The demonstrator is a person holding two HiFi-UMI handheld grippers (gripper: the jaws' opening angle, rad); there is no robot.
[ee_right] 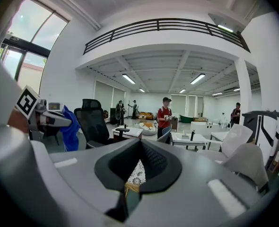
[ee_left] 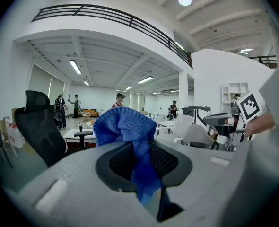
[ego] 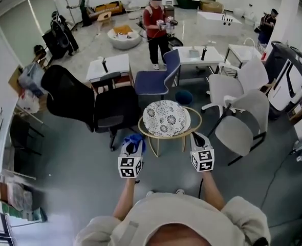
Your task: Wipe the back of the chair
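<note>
A blue cloth (ego: 134, 139) is bunched in the jaws of my left gripper (ego: 132, 146); in the left gripper view the cloth (ee_left: 125, 126) sticks up from the jaws and hangs down between them. My right gripper (ego: 199, 138) is level with it to the right, jaws together with nothing in them. Both point at a round chair with a patterned cushion (ego: 166, 118) on a wooden frame. A black mesh office chair (ego: 69, 94) stands left of it, its tall back turned towards me. That black chair (ee_left: 38, 131) also shows at the left of the left gripper view.
A blue chair (ego: 156, 81) stands behind the round one and two grey chairs (ego: 240, 124) to the right. White tables (ego: 109, 65) are further back. A person in a red top (ego: 156, 27) stands beyond them, with other people far off. Shelves (ego: 2, 188) line the left edge.
</note>
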